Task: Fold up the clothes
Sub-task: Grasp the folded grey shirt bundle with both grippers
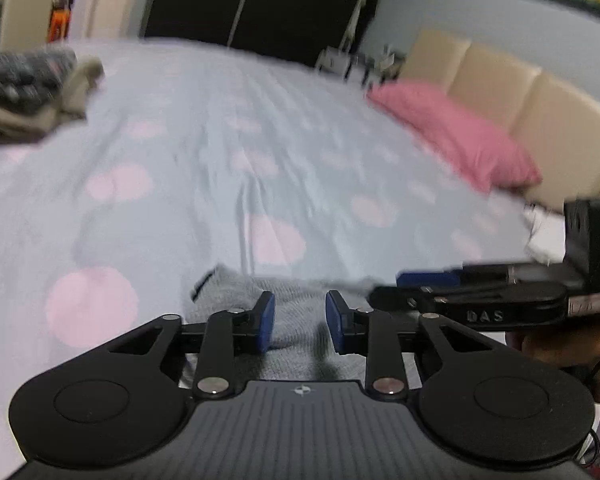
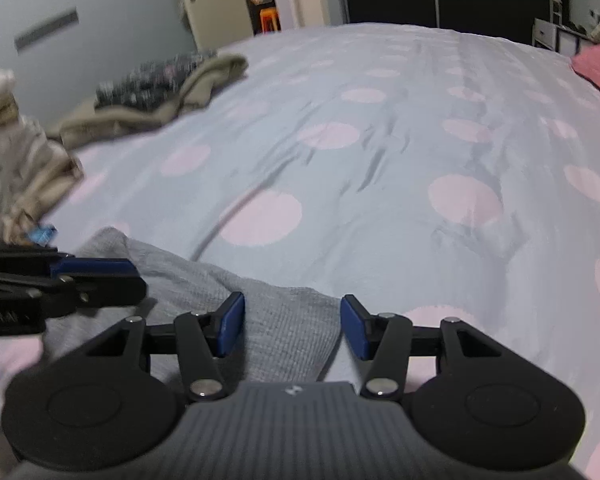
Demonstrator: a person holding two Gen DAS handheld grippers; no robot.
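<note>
From the left wrist, the left gripper (image 1: pixel 300 322) hangs over a grey knitted garment (image 1: pixel 296 300) lying at the near edge of the bed (image 1: pixel 220 152); its blue pads stand apart, gripping nothing. The right gripper (image 1: pixel 424 284) reaches in sideways just beside it; whether it is clenched I cannot tell from here. A pink pillow (image 1: pixel 456 136) lies against the headboard, and a heap of clothes (image 1: pixel 32 88) sits at the far left corner.

From the right wrist, the right gripper (image 2: pixel 292 326) has its fingers spread above the same grey garment (image 2: pixel 284 328), not pinching it. The left gripper (image 2: pixel 100 280) juts in from the left over the cloth.
</note>
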